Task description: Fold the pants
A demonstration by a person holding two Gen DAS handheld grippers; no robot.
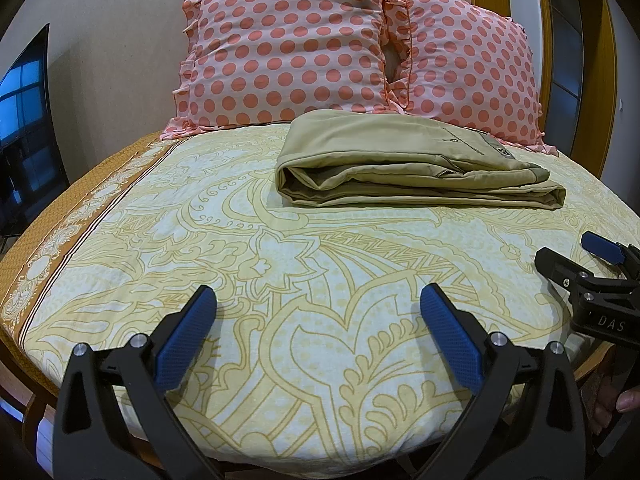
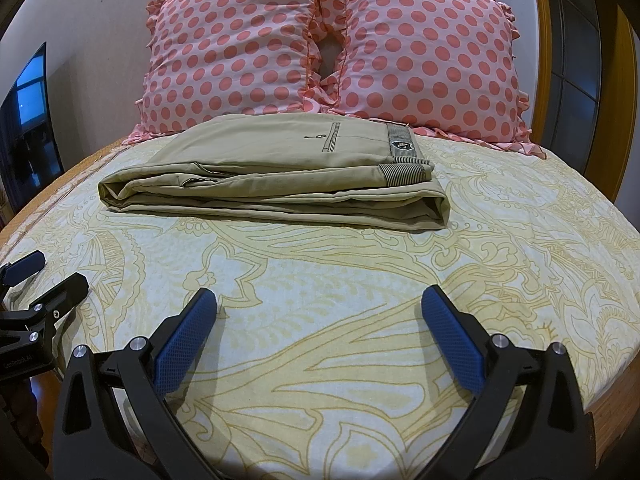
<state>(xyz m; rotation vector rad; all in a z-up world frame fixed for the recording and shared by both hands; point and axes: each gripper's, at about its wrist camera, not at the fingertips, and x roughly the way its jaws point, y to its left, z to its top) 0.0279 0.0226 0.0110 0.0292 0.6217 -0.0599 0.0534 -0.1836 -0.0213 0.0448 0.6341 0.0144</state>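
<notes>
Khaki pants (image 1: 408,164) lie folded in a flat stack on the bed, close to the pillows; they also show in the right wrist view (image 2: 272,172), with the striped waistband and a dark label at the right end. My left gripper (image 1: 318,300) is open and empty, well short of the pants, over the sheet. My right gripper (image 2: 319,302) is open and empty, also short of the pants. The right gripper shows at the right edge of the left wrist view (image 1: 576,260); the left gripper shows at the left edge of the right wrist view (image 2: 44,276).
The bed has a cream and yellow patterned sheet (image 1: 240,280) with a brown border on the left. Two pink polka-dot pillows (image 1: 288,48) (image 2: 432,52) stand against the wall behind the pants. A dark screen (image 1: 28,120) is at far left. A wooden door frame (image 2: 624,80) is at right.
</notes>
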